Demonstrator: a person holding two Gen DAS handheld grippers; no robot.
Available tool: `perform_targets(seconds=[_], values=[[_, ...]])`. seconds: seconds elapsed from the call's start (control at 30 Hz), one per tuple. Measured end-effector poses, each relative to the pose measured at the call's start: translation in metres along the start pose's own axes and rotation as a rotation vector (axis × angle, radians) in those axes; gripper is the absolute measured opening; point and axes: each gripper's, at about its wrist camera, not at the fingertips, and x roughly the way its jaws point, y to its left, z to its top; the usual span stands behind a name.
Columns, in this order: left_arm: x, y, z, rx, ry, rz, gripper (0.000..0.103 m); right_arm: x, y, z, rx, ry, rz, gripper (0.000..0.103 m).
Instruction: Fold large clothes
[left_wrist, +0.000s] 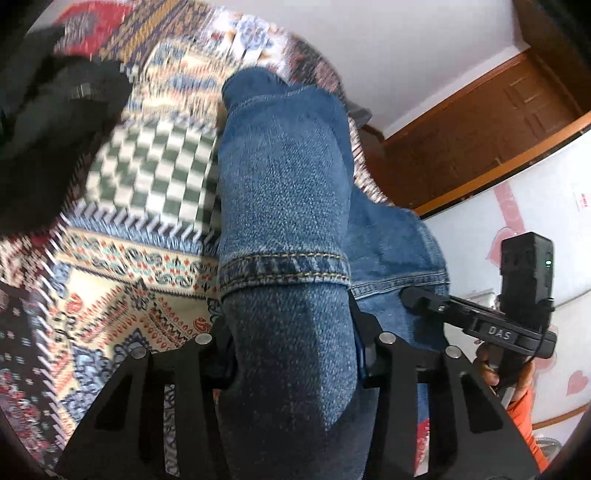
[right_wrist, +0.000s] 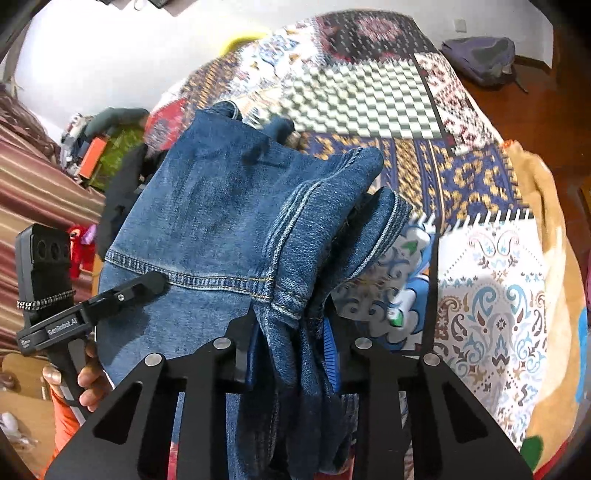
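A pair of blue denim jeans (left_wrist: 284, 192) is bunched and held up off a bed, and we grip it in both claws at once. In the left wrist view, the left gripper (left_wrist: 291, 354) has its jaws closed narrow onto a thick roll of denim, with a stitched hem band crossing just beyond the fingers; the cloth runs straight away from the claw toward the far end of the bed. In the right wrist view, the right gripper (right_wrist: 295, 350) pinches a gathered, seamed edge of the same jeans (right_wrist: 229, 206), which fan out ahead and to the left of its jaws. The two claws sit side by side at one end of the garment, each visible at the edge of the other's view, so neither is clearly nearer; the long axis of the jeans points forward from both. Below lies a patchwork bedspread (right_wrist: 491, 280) with a green-and-white checked panel (left_wrist: 155, 170). A dark garment (left_wrist: 48, 140) sits at the left. We judge the next move depends on laying the jeans out lengthwise along that forward line.
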Motion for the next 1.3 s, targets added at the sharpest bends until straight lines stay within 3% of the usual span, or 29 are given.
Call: perform_targets(seconds=[0.17, 0.33, 0.47, 0.67, 0.87, 1.07, 1.2, 1.3], values=[[-0.063, -0.013, 0.023, 0.047, -0.113, -0.011, 0.045, -0.034, 0.048, 0.020, -0.076, -0.097, 0.013, 0.026], [-0.137, 0.004, 0.048, 0.062, -0.233, -0.004, 0.045, -0.047, 0.112, 0.048, -0.174, -0.178, 0.054, 0.026], [-0.199, 0.025, 0.065, 0.081, -0.339, 0.052, 0.045, -0.035, 0.165, 0.071, -0.237, -0.214, 0.096, 0.026], [-0.258, 0.087, 0.085, 0.064, -0.412, 0.150, 0.045, 0.022, 0.237, 0.104, -0.310, -0.208, 0.159, 0.026], [-0.253, 0.176, 0.099, -0.012, -0.408, 0.221, 0.046, 0.118, 0.271, 0.129, -0.264, -0.131, 0.169, 0.026], [-0.178, 0.280, 0.108, -0.208, -0.264, 0.182, 0.049, 0.216, 0.247, 0.140, -0.195, -0.028, 0.085, 0.027], [-0.172, 0.286, 0.093, -0.161, -0.296, 0.151, 0.053, 0.229, 0.236, 0.137, -0.230, -0.026, 0.091, 0.033], [-0.175, 0.279, 0.096, -0.124, -0.286, 0.214, 0.060, 0.220, 0.247, 0.127, -0.320, -0.044, 0.030, 0.038]])
